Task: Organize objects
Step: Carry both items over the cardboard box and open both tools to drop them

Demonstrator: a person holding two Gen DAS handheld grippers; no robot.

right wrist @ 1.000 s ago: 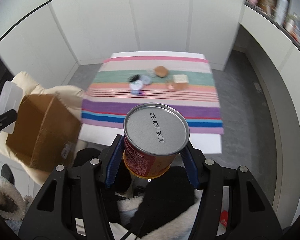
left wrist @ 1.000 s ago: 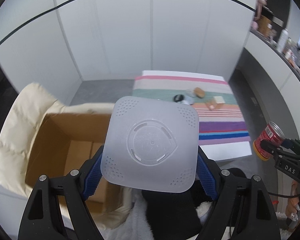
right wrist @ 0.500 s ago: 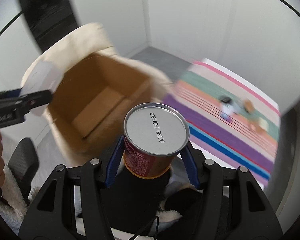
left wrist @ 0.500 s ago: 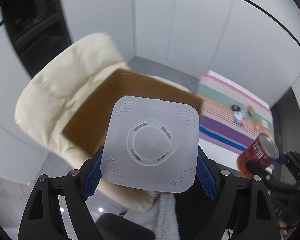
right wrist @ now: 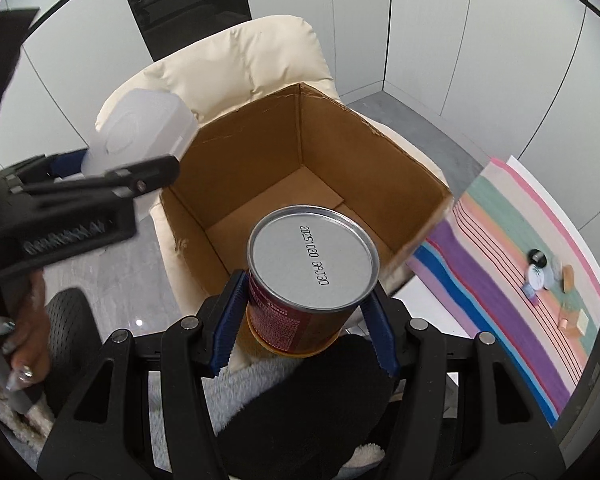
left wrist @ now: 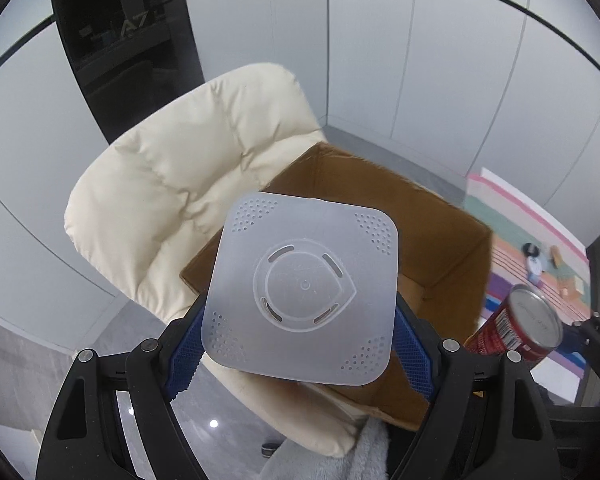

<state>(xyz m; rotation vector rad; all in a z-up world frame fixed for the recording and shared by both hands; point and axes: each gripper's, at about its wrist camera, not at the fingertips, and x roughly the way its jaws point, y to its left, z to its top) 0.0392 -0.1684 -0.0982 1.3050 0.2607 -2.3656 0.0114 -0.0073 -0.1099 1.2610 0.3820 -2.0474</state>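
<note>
Now over cardboard box [right wrist: 300, 184], table gone to 3 o'clock | left gripper [left wrist: 300, 344] clamps plastic container [left wrist: 302, 300], base camera-ward | right gripper [right wrist: 304, 320] clamps tin can [right wrist: 312, 256], axis camera-ward

An open cardboard box [right wrist: 300, 184] sits on a padded chair [right wrist: 236, 64], the chair's back rising behind it. To the box's right stands a cloth-covered counter [right wrist: 512, 264] carrying several small items [right wrist: 548, 276]. A can [right wrist: 312, 272] hangs over the box's near edge, a plastic container [right wrist: 140, 136] at its left rim.

Both angled downward, the left hand-held gripper [left wrist: 300, 344] and right hand-held gripper [right wrist: 304, 312] each clamp something.
</note>
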